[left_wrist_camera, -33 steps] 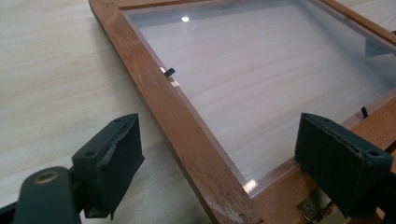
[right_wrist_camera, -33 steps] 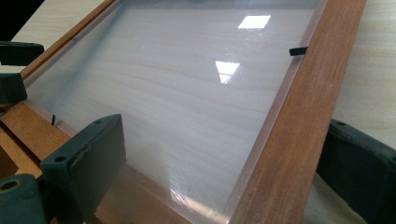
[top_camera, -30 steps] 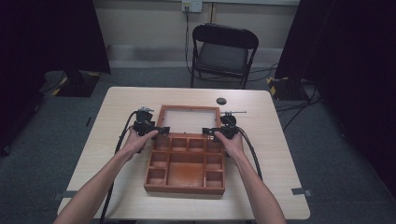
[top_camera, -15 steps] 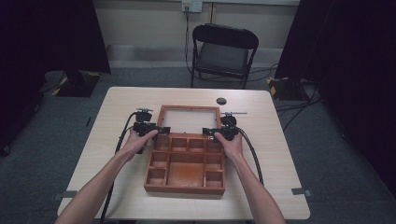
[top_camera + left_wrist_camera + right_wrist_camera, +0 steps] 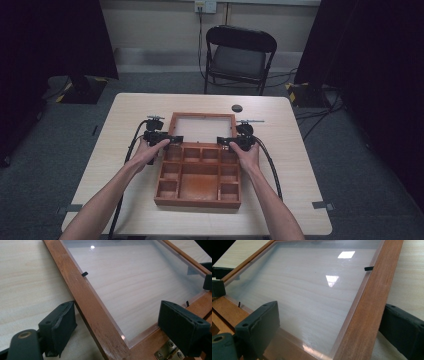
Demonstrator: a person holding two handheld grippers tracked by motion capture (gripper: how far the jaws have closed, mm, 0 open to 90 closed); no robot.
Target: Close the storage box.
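Observation:
A wooden compartment box [image 5: 197,201] sits mid-table, its glass-paned lid [image 5: 202,116] swung open and lying flat behind it. My left gripper [image 5: 176,139] is at the lid's near left corner. In the left gripper view its jaws [image 5: 120,325] straddle the lid's side rail [image 5: 82,295] with a wide gap on the glass side. They have just been opening. A brass hinge [image 5: 170,353] shows by the right jaw. My right gripper [image 5: 223,142] is at the lid's near right corner. There the jaws [image 5: 332,327] stand apart around the other rail [image 5: 377,290].
A small black round object [image 5: 237,108] lies on the table beyond the lid. A black folding chair [image 5: 240,55] stands behind the table. Cables trail from both grippers toward the table's near edge [image 5: 300,231]. Bare tabletop lies left and right of the box.

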